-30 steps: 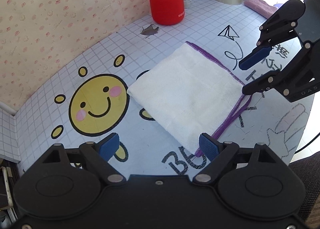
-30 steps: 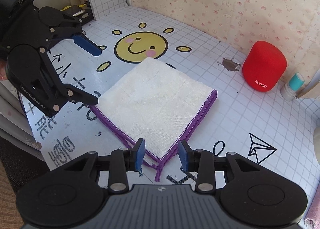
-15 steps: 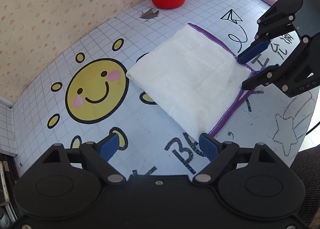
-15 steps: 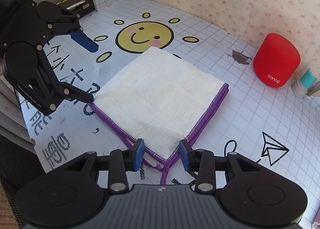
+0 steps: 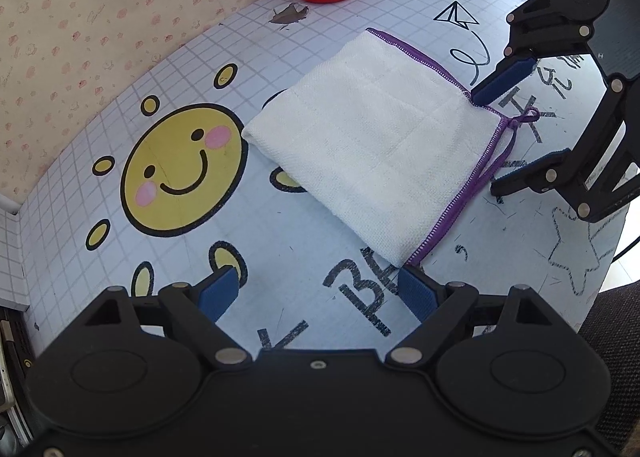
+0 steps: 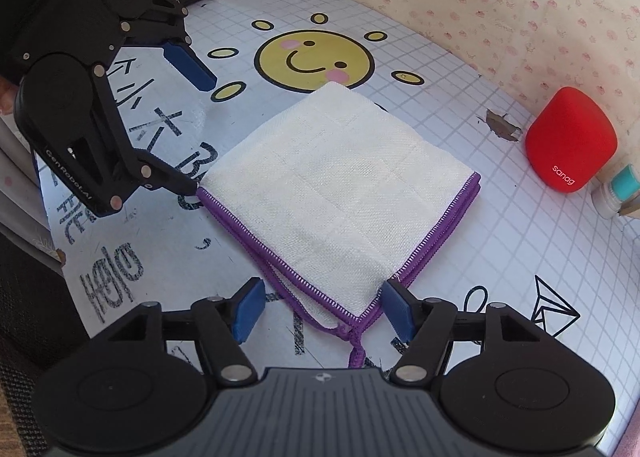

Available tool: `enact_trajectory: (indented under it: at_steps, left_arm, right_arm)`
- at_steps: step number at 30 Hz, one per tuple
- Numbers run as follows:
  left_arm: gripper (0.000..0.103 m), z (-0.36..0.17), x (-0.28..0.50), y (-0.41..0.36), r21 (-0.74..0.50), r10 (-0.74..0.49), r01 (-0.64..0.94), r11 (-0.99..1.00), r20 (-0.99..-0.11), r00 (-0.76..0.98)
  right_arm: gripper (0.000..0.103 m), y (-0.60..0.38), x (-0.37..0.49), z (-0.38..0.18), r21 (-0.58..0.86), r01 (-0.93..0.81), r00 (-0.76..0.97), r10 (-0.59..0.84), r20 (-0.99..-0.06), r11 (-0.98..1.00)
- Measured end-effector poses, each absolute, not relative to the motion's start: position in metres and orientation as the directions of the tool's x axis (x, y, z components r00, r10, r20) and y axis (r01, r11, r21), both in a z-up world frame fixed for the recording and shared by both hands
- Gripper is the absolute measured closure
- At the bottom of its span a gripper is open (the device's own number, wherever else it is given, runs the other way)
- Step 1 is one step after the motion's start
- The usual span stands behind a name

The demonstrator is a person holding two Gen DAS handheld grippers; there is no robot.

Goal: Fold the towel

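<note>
Partly hidden, the towel's [image 6: 336, 185] lower layers show only as doubled purple hems along two sides; its underside cannot be seen. It lies folded flat on the mat [image 6: 460, 69], near square, the folded edge toward the sun drawing [image 6: 314, 59] and the hemmed edges toward both grippers, a purple loop [image 6: 354, 341] trailing from one corner. The right gripper [image 6: 324, 311] is spread wide around that corner, gripping nothing. The left gripper [image 5: 316, 287] is equally wide, one fingertip [image 5: 416, 287] touching the neighbouring corner. A red speaker [image 6: 572, 143] stands well apart by the wall.
</note>
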State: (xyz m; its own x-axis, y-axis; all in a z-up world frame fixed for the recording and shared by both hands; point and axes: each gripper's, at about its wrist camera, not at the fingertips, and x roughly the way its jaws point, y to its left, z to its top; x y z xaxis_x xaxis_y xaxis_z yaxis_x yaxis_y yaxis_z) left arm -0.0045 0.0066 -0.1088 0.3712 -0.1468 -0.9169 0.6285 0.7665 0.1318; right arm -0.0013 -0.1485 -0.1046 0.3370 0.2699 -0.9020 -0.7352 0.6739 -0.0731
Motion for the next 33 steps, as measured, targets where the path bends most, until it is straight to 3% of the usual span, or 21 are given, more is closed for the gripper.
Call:
enact_trajectory:
  at_steps: [10, 15, 27, 29, 33]
  left_arm:
    - [0.015, -0.083, -0.008, 0.008, 0.108, -0.228, 0.640, 0.761, -0.879, 0.419]
    - [0.015, -0.103, 0.000, -0.005, 0.151, -0.177, 0.659, 0.737, -0.898, 0.404]
    - [0.014, -0.115, 0.002, 0.005, 0.039, -0.234, 0.646, 0.762, -0.914, 0.331]
    - [0.014, -0.116, 0.002, 0.006, 0.031, -0.234, 0.638, 0.769, -0.916, 0.327]
    - [0.014, -0.114, 0.004, 0.007, 0.023, -0.202, 0.599, 0.801, -0.931, 0.305]
  right_arm:
    - [0.039, -0.148, -0.007, -0.084, -0.058, -0.680, 0.369, 0.273, -0.888, 0.731]
    - [0.039, -0.146, -0.008, -0.084, -0.068, -0.655, 0.369, 0.240, -0.898, 0.752]
    - [0.036, -0.140, -0.017, -0.085, -0.058, -0.569, 0.354, 0.180, -0.918, 0.820]
    - [0.034, -0.139, -0.018, -0.083, -0.063, -0.548, 0.363, 0.169, -0.917, 0.834]
    - [0.020, -0.141, -0.021, -0.075, -0.055, -0.487, 0.391, 0.161, -0.906, 0.872]
